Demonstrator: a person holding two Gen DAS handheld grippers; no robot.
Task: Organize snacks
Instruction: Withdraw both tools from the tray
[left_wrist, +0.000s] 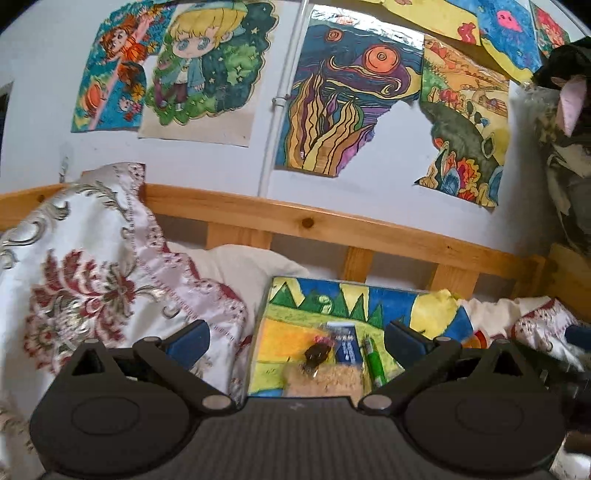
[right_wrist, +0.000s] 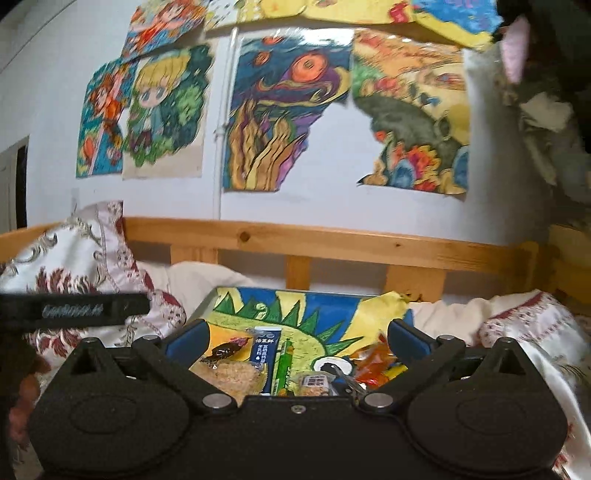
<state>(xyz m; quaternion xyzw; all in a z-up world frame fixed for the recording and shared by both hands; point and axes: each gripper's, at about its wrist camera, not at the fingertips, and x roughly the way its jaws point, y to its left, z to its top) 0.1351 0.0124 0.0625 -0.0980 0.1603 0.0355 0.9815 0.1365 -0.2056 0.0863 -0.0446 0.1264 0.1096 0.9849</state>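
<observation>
Several snacks lie on a bright painted board (left_wrist: 295, 314) (right_wrist: 325, 306) on the bed. Among them are a blue packet (left_wrist: 347, 343) (right_wrist: 266, 356), a green stick packet (left_wrist: 375, 363) (right_wrist: 283, 367), a crumbly beige bar (left_wrist: 327, 380) (right_wrist: 229, 373), a dark wrapped candy (left_wrist: 317, 352) (right_wrist: 225, 350) and orange wrappers (right_wrist: 376, 363). My left gripper (left_wrist: 295, 341) is open above the near snacks, with nothing between its blue pads. My right gripper (right_wrist: 297, 341) is also open over the snacks and holds nothing. The left tool's black body (right_wrist: 74, 308) shows at the left of the right wrist view.
A wooden bed rail (left_wrist: 332, 225) (right_wrist: 332, 240) runs behind the board, under a white wall hung with coloured drawings (left_wrist: 343, 99). A floral embroidered cloth (left_wrist: 92, 266) (right_wrist: 74, 258) is heaped at left. White bedding (right_wrist: 517, 325) lies at right. Dark fabric (left_wrist: 569, 147) hangs at far right.
</observation>
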